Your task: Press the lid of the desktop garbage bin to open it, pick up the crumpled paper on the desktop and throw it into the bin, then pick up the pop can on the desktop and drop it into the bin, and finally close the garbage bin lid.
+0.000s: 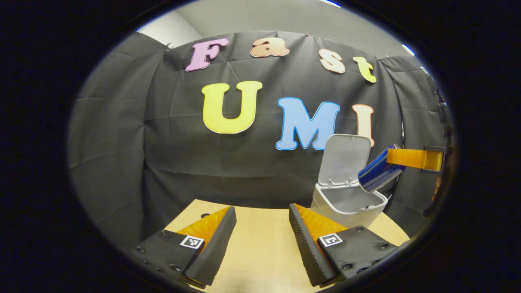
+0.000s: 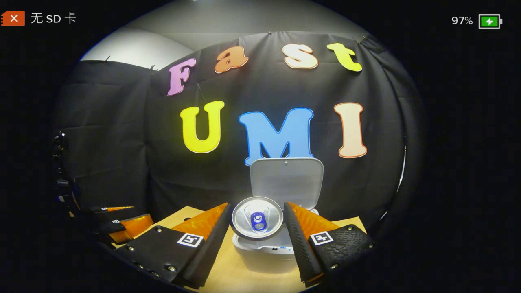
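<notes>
The white desktop bin point(image 1: 346, 205) stands on the wooden table with its lid point(image 1: 344, 160) swung up. A blue pop can point(image 1: 378, 171) hangs tilted over the bin's open mouth, bottom end down. My right gripper point(image 2: 256, 205) is shut on the pop can point(image 2: 257, 217), whose silver top faces the camera, with the bin point(image 2: 264, 252) and raised lid point(image 2: 287, 183) right behind it. One of its fingers point(image 1: 413, 158) reaches in from the right in the left gripper view. My left gripper point(image 1: 262, 208) stays open over bare table, left of the bin, holding nothing.
The light wooden table point(image 1: 260, 252) runs back to the black cloth wall. In the right gripper view the left gripper point(image 2: 118, 224) sits low at the far left, well apart from the bin.
</notes>
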Tool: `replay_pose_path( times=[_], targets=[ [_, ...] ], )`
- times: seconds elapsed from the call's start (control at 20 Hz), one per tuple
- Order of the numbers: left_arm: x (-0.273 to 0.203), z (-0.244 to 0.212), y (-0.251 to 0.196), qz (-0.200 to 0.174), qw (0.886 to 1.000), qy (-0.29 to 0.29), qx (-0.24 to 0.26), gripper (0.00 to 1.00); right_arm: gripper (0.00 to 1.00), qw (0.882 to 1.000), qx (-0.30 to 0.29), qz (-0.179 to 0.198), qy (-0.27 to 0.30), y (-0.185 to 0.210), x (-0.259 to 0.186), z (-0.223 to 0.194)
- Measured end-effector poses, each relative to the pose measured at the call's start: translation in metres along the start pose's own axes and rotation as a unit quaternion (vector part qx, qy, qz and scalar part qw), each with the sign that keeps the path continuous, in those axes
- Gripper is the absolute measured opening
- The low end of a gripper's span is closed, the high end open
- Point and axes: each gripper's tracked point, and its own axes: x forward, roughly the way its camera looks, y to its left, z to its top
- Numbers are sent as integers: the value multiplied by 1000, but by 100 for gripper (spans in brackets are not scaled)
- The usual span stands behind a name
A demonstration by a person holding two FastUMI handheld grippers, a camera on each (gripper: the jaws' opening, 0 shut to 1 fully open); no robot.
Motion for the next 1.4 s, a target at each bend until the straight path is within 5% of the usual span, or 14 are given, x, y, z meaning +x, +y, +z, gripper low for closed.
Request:
replay_pose_path(
  times=[0.7, 1.4],
  targets=[
    [-1, -4, 13, 19, 1000, 5, -2, 89, 81, 998, 3, -59, 38, -51, 42, -38],
    [6, -6, 5, 11, 1000, 11, 0, 89, 91, 996, 21, -69, 53, -59, 43, -52]
  ],
)
